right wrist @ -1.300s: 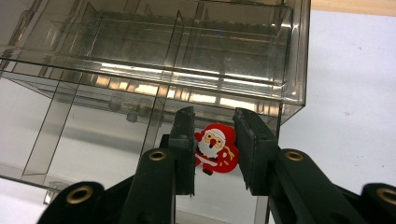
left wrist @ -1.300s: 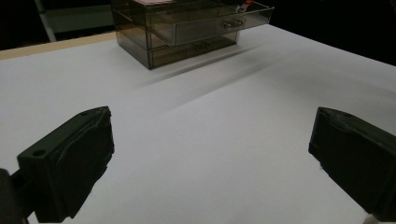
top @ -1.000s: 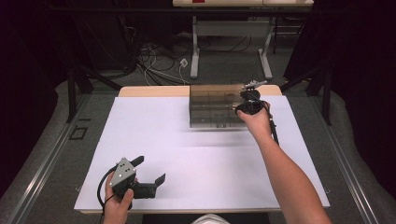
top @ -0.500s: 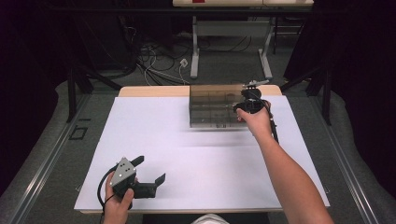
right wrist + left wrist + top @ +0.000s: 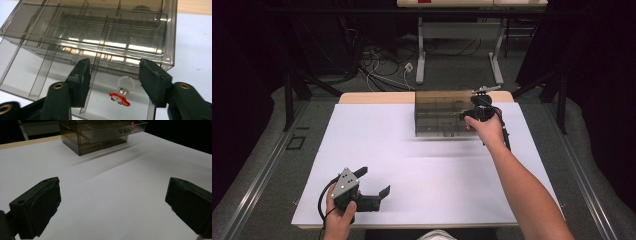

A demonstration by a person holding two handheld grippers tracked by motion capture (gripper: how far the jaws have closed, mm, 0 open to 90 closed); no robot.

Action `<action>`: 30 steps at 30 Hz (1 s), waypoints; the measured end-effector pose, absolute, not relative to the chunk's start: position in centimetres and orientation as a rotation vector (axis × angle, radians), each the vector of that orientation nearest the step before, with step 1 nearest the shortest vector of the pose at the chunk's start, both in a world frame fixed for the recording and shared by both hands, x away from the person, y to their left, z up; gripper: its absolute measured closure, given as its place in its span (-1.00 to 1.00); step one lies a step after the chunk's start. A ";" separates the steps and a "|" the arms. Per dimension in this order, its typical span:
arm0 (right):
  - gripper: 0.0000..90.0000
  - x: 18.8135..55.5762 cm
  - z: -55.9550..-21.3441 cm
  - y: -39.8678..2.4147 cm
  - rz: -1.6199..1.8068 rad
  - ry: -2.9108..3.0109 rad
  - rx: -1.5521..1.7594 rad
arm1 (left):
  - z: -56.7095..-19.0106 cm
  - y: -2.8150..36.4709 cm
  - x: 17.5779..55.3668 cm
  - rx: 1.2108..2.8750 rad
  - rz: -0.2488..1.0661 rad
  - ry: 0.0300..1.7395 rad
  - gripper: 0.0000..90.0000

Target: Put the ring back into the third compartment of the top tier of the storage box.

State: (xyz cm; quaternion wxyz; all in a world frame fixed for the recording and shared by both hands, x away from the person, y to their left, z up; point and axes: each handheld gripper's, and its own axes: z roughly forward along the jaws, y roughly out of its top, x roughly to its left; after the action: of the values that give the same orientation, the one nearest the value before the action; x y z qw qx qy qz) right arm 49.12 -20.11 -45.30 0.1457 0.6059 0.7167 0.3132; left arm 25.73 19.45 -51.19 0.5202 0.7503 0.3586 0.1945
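Observation:
A smoky clear drawer box stands at the back of the white table, its top drawer pulled out. My right gripper hovers over the drawer's right end. Its jaws have just been opening and stand apart, pressing on nothing. Below them a clear ring with a red ornament lies on the drawer floor, right of a divider. My left gripper rests near the front left edge, open and empty, facing the box.
White paper covers the table between the two hands. A wooden strip runs along the table's back edge. Cables and metal table legs lie on the floor beyond. Dividers split the drawer into several compartments.
Both hands keep their places. At this size the high view shows no other difference.

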 end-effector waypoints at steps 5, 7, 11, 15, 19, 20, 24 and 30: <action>-0.13 49.1 -45.4 -20.1 0.904 2.102 1.713 | -51.2 19.5 25.8 1.795 0.462 0.861 -1.00; -0.13 49.0 -45.3 -20.1 0.906 2.104 1.703 | -51.2 19.5 25.7 1.797 0.467 0.859 -1.00; -0.18 49.0 -45.2 -20.1 0.943 2.097 1.679 | -51.2 19.5 25.7 1.796 0.464 0.860 -1.00; -0.22 49.0 -45.0 -20.3 0.987 2.072 1.643 | -51.1 19.5 25.6 1.798 0.466 0.858 -1.00; -0.26 48.8 -44.9 -20.5 0.980 2.070 1.619 | -51.1 19.4 25.6 1.798 0.467 0.857 -1.00; -0.26 48.8 -44.8 -20.6 0.975 2.075 1.614 | -51.1 19.4 25.6 1.799 0.467 0.856 -1.00; -0.27 48.6 -44.6 -20.8 0.976 2.066 1.603 | -51.1 19.4 25.6 1.800 0.466 0.856 -1.00; -0.31 48.3 -44.2 -20.9 1.014 2.059 1.602 | -51.1 19.4 25.6 1.798 0.468 0.856 -1.00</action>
State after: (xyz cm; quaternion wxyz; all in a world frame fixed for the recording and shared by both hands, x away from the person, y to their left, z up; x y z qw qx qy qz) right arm 48.34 -20.93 -44.20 0.1703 0.5639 0.7249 0.3571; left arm 25.62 19.38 -51.13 0.5211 0.7501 0.3574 0.1952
